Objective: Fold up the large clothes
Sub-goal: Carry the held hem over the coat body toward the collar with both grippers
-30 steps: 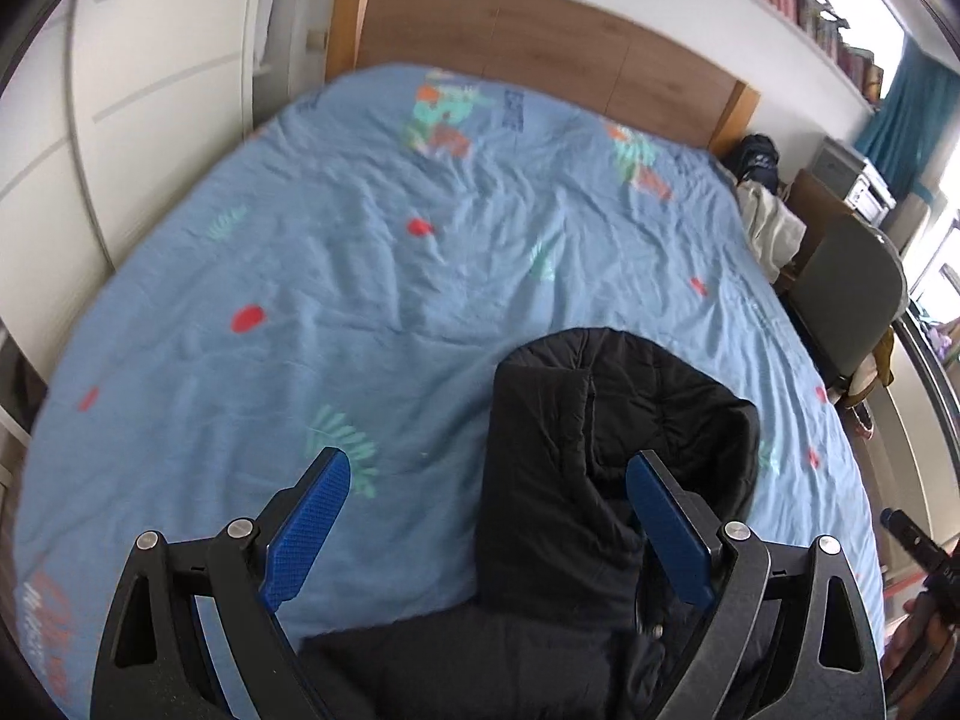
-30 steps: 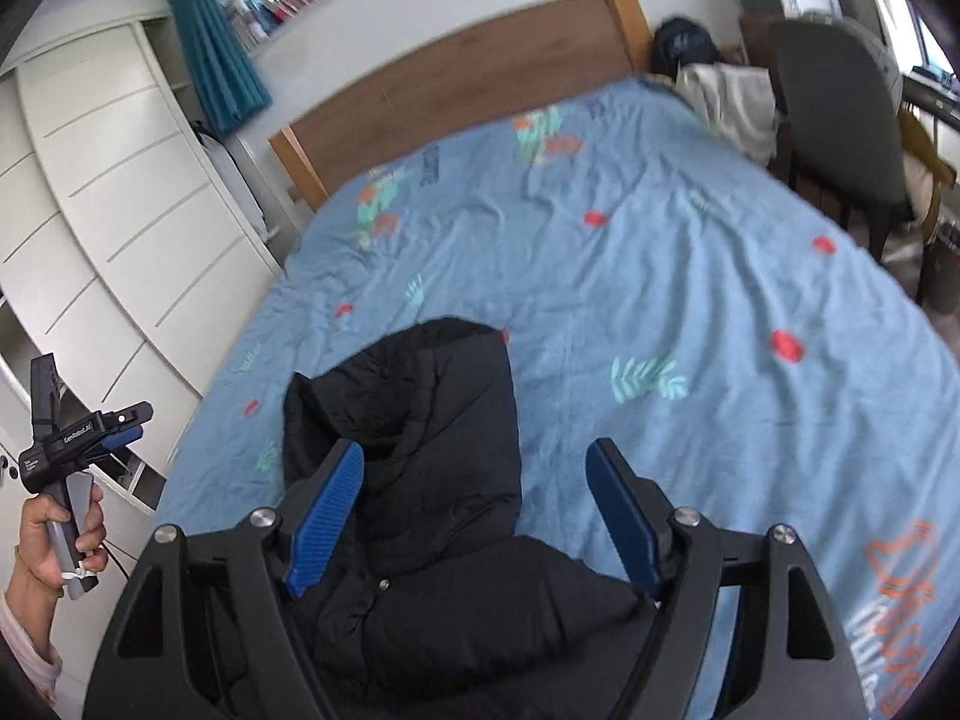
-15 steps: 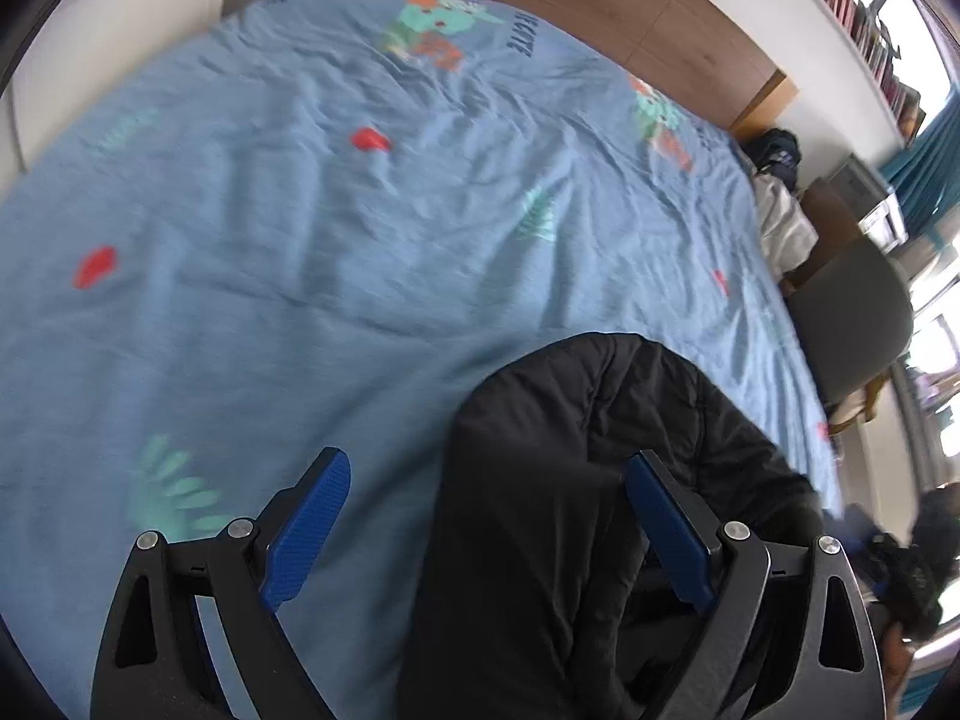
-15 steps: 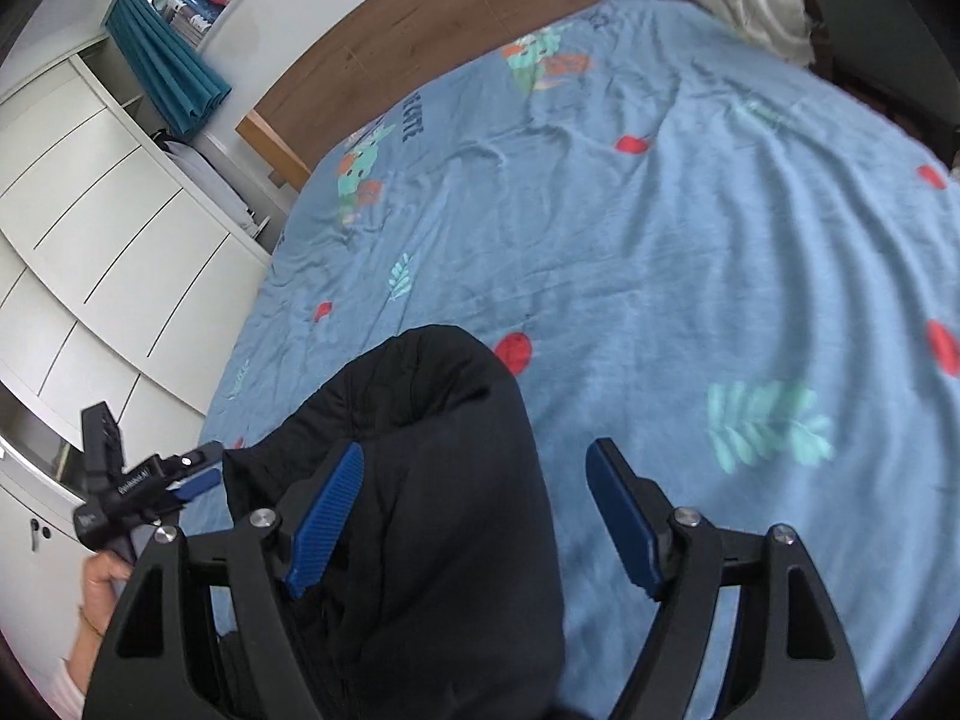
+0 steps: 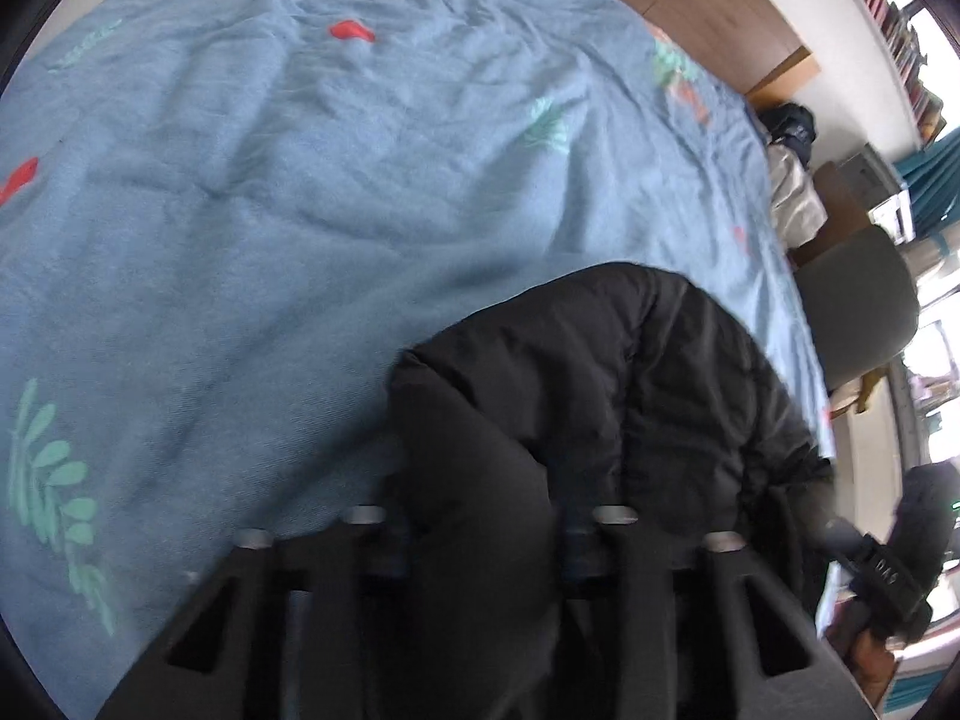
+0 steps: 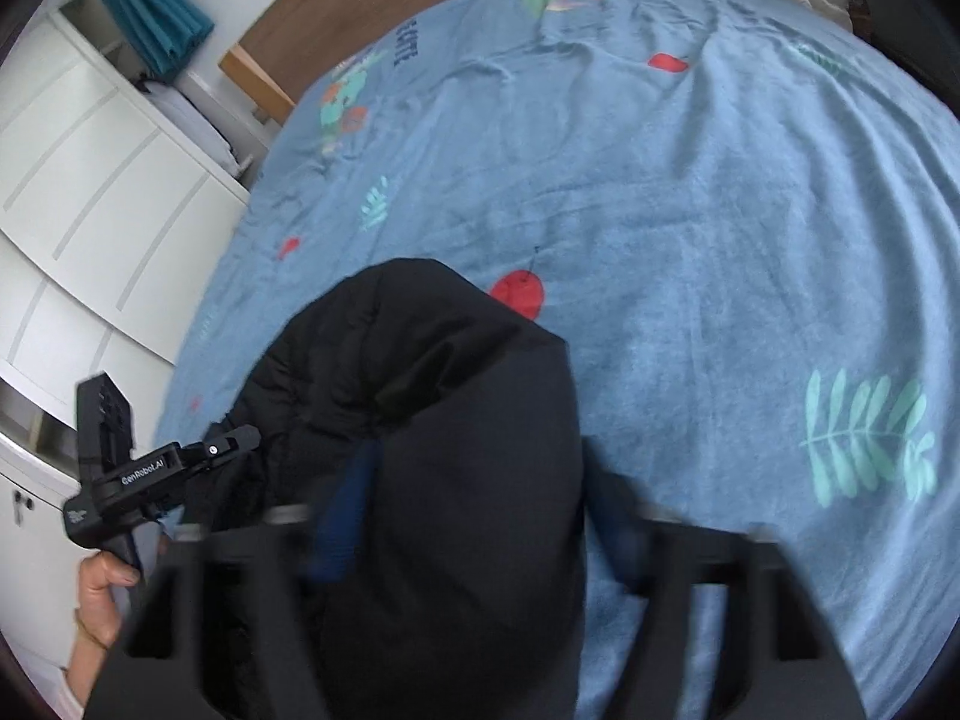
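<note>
Black quilted puffer jacket (image 5: 600,420) lies on the blue patterned bedsheet (image 5: 300,210). I see left hand-held gripper (image 5: 486,546) and right hand-held gripper (image 6: 474,516) both closing, jacket fabric between each pair of jaws.

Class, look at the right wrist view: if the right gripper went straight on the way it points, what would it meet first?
The black jacket: its padded fabric already bulges between the closing jaws of the right gripper. Beyond it, probably the blue bedspread.
</note>
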